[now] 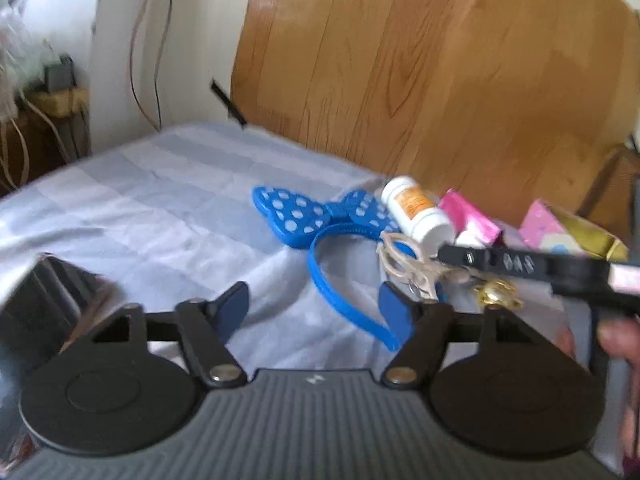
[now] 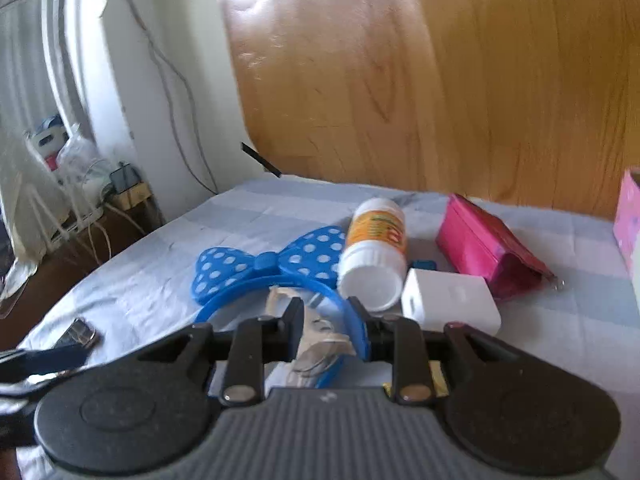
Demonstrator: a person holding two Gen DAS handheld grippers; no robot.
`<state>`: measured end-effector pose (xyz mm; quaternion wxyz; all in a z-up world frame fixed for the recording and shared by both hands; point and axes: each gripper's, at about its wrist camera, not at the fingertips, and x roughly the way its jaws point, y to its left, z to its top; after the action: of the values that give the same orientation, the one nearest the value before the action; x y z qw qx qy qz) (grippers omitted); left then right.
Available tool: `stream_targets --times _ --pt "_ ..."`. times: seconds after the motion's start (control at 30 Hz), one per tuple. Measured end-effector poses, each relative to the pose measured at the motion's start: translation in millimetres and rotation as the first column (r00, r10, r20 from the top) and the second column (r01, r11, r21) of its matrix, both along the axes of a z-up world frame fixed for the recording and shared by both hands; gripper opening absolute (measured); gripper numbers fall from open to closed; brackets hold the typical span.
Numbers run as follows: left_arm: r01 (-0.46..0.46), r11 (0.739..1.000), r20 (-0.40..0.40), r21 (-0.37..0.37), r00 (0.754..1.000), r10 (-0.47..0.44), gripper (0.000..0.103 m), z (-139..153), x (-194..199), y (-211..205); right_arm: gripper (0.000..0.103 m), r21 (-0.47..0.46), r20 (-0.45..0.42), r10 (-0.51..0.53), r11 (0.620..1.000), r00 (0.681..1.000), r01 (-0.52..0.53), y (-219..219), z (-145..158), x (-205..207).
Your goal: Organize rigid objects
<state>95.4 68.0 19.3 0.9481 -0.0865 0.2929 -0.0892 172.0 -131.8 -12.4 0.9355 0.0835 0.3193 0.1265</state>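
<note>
A blue headband (image 1: 320,276) with a white-dotted bow (image 2: 260,264) lies on the pale striped bed sheet (image 1: 160,208). Beside it lie a white bottle (image 2: 376,252) with an orange label, a white box (image 2: 452,304) and a pink pouch (image 2: 488,252). My right gripper (image 2: 327,320) has its jaws narrowly apart around a pale string trinket (image 2: 320,344) with a gold bell (image 1: 496,296); blur hides whether the pads touch it. My left gripper (image 1: 316,308) stands open over the sheet near the headband's end, holding nothing.
A wooden headboard (image 1: 440,80) rises behind the bed. A pink and gold box (image 1: 560,232) sits at the right. A dark shiny object (image 1: 52,304) lies at the left edge. Cables (image 1: 148,40) and clutter fill the left corner. A hand (image 1: 616,340) holds the right gripper.
</note>
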Motion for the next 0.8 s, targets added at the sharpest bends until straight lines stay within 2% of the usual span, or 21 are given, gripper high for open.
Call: stream_targets --times 0.07,0.13,0.27,0.4,0.47,0.5,0.6,0.63,0.73,0.8 --pt "-0.016 0.999 -0.087 -0.040 0.996 0.013 0.054 -8 17 2 0.022 0.081 -0.082 0.132 0.989 0.988 -0.125 6 -3 3" --pt "-0.031 0.996 -0.102 -0.089 0.995 0.022 0.053 -11 18 8 0.021 0.065 -0.035 0.201 0.978 0.979 -0.198 11 4 -11" --pt "-0.044 0.999 -0.070 -0.026 0.997 0.042 0.053 -8 18 0 0.021 0.023 0.020 0.115 0.993 0.993 -0.116 -5 8 -7" --pt "-0.059 0.998 -0.086 0.021 0.994 0.060 0.050 -8 37 -11 0.021 -0.043 -0.015 0.071 0.996 0.997 -0.072 -2 -2 12" --pt "-0.066 0.996 -0.102 0.067 0.992 0.073 0.038 -10 49 -18 0.020 -0.108 -0.041 0.061 0.992 0.997 -0.065 6 -9 20" --pt "-0.069 0.993 -0.114 0.092 0.990 0.079 0.034 -13 55 -21 0.017 -0.134 -0.049 0.052 0.989 0.997 -0.058 9 -13 23" --pt "-0.082 0.988 -0.085 0.134 0.992 0.094 0.019 -19 60 -23 0.015 -0.144 -0.035 0.062 0.987 0.997 -0.067 12 -20 19" --pt "-0.081 0.988 -0.079 0.132 0.993 0.092 0.007 -19 58 -24 0.008 -0.132 -0.031 0.077 0.988 0.997 -0.080 14 -21 19" --pt "-0.097 0.992 -0.069 0.080 0.992 0.103 0.008 -13 46 -19 0.009 -0.104 0.029 0.064 0.993 0.998 -0.061 16 -15 7" --pt "-0.107 0.993 -0.018 0.054 0.994 0.108 0.008 1 33 -16 0.009 -0.077 0.083 0.057 0.996 0.995 -0.050 14 -1 -3"
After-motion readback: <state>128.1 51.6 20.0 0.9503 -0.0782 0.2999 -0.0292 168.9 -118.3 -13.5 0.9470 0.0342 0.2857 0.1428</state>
